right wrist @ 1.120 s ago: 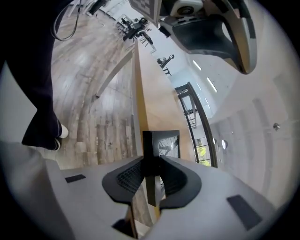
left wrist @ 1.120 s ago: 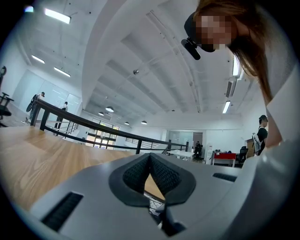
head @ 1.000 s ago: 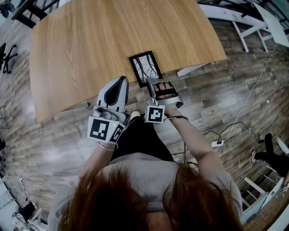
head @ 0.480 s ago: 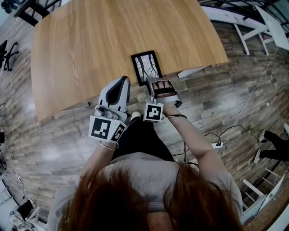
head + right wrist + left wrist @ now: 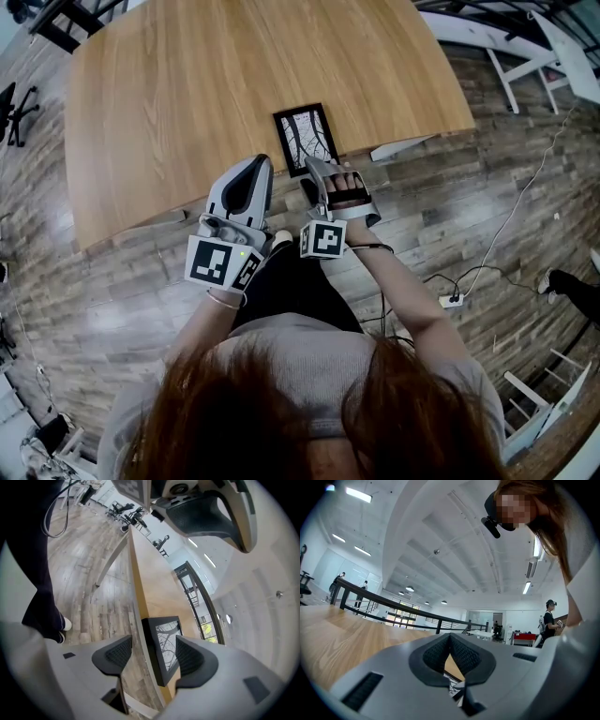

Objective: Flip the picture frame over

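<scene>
Jaws on the right gripper [image 5: 151,657] are just springing wide, with the near edge of the frame [image 5: 165,641] sitting between them, untouched and lying picture-up at the table [image 5: 187,103] edge. Left gripper [image 5: 450,639] jaws are pressing together, empty, just beside the frame.

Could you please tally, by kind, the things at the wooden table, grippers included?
Picture frame: 1
Wooden table: 1
Grippers: 2, the left gripper shut and empty, the right gripper with jaws that have just been opening, the frame's near edge between them, pads off it
Total: 4
</scene>
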Available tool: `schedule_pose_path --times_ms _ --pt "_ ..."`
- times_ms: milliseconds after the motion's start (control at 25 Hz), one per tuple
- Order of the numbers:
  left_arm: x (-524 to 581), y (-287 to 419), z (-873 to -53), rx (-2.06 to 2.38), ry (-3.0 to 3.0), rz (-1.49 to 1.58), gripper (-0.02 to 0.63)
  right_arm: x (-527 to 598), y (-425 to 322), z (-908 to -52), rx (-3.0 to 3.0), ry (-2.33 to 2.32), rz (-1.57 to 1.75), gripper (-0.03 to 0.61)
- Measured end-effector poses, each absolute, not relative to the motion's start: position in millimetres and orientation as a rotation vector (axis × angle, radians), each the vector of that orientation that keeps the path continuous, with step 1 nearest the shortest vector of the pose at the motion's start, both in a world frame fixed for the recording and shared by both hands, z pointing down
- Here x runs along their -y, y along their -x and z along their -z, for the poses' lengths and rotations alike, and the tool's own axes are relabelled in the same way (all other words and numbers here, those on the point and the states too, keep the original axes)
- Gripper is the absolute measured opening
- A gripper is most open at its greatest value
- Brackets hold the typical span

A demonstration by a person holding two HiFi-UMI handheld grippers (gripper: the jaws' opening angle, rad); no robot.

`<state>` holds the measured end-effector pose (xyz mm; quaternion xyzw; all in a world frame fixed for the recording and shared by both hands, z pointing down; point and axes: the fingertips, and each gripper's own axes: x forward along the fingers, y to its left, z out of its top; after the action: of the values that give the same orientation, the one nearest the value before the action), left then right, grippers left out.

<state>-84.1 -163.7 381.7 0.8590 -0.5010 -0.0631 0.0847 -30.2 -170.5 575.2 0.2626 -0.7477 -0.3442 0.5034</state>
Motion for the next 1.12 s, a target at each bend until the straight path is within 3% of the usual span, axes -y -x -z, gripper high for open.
schedule_pose_path --times_ms 280,560,800,880,960,1120 --pt "171.1 92.1 -371.9 1.525 -2.575 0.204 0.006 165.7 3.4 -510.1 1.995 -0.866 0.571 0.276" --pt "182.2 87.2 -339.8 1.553 -2.629 0.277 0.006 181.6 -33.5 -354.4 2.413 -1.447 0.524 0.273" --pt "179.2 64.6 -327.2 1.506 -2.674 0.309 0.006 179.5 -65.9 -317.9 2.740 -1.739 0.021 0.268" --pt "177.9 58.4 -324.6 1.490 -2.682 0.320 0.006 176.2 -67.3 -309.4 2.764 -1.755 0.018 0.192" --pt "176.0 52.5 -322.0 1.477 -2.688 0.328 0.006 173.1 -65.6 -304.3 2.797 -1.751 -0.022 0.025" --pt "172.8 42.5 -317.3 1.457 -2.703 0.338 0.006 173.1 -61.9 -304.5 2.849 -1.726 -0.157 0.015"
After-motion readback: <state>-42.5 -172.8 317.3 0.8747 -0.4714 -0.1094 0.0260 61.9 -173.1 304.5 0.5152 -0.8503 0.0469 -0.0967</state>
